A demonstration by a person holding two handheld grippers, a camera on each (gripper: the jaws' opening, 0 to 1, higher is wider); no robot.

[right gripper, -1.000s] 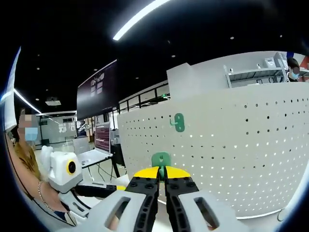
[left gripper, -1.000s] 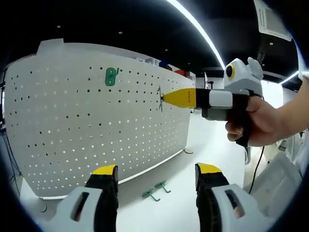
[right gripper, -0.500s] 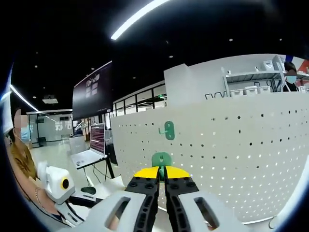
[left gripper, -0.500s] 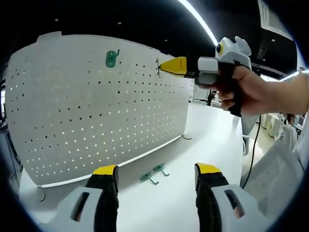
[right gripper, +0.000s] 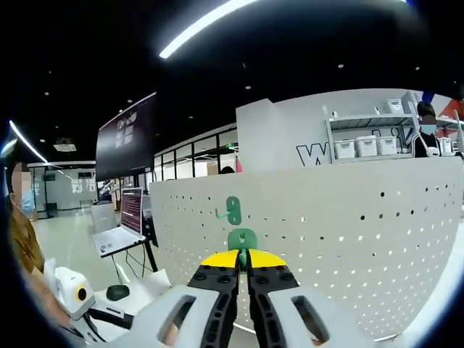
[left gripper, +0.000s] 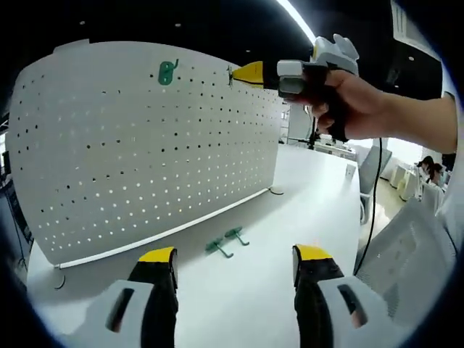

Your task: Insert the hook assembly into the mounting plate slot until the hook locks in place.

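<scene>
Over the past second we raised the right gripper (left gripper: 233, 73) from mid-height on the white pegboard (left gripper: 145, 152) to its top edge, where its yellow tips met the panel, a hand (left gripper: 355, 105) wrapped around the grip. In the right gripper view its jaws were pressed together on the tab of a green hook (right gripper: 242, 240), held in front of the perforated face and just below a second green hook (right gripper: 232, 211) already seated in the holes. The only writing we could make out was a large dark "W" on the grey wall (right gripper: 308, 154) behind the board; the rest of the word was cut off by a shelf of white bins (right gripper: 362, 148). A dark hanging screen (right gripper: 126, 146) and an open laptop (right gripper: 130, 221) stood to the left. In the left gripper view the left gripper (left gripper: 235, 255) hung low with its jaws spread and nothing between them, over the white table (left gripper: 304, 196). Two more green hooks (left gripper: 226, 242) lay on the table near the board's foot.
</scene>
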